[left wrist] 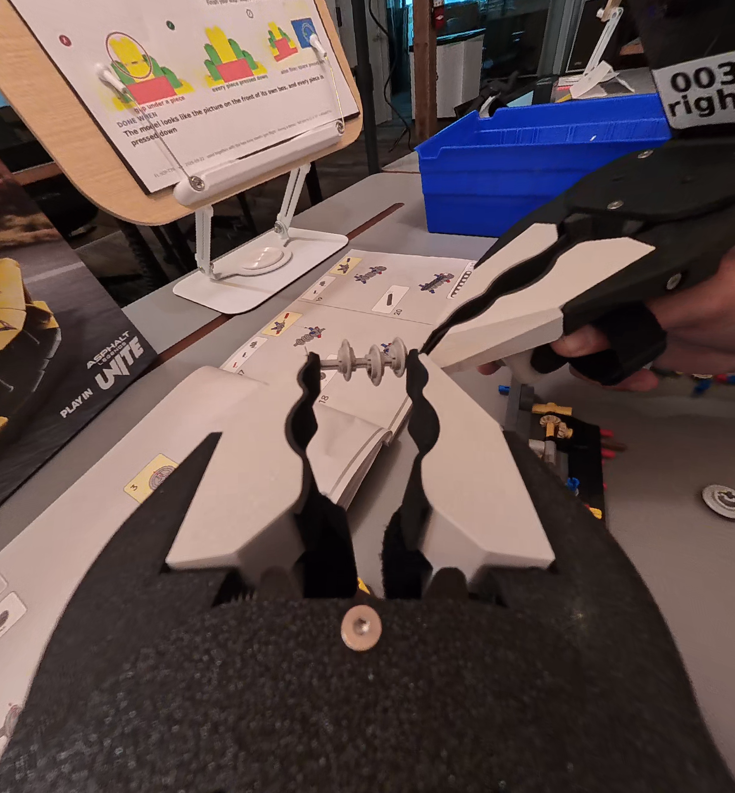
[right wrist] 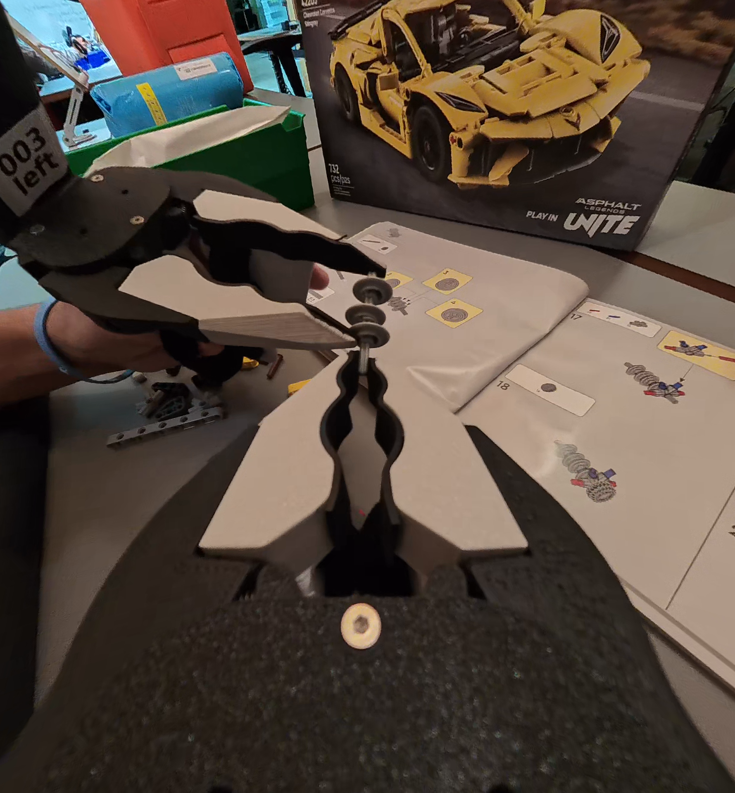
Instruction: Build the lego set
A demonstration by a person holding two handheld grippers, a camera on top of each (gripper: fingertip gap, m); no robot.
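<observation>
Two grippers on one axle (left wrist: 363,362) above the booklet (left wrist: 382,296): left gripper (left wrist: 362,364) spread around its ends, right gripper (right wrist: 360,364) pinched on one tip. Axle end hidden inside right jaws. Printed writing on box (right wrist: 528,128), numbered tags on both grippers.

Left gripper (left wrist: 363,360) fingers spread; right gripper (right wrist: 362,364) fingers pinched together.

grey table (left wrist: 679,570), open manual (right wrist: 614,429), set box (right wrist: 507,128), blue bin (left wrist: 528,171)
</observation>
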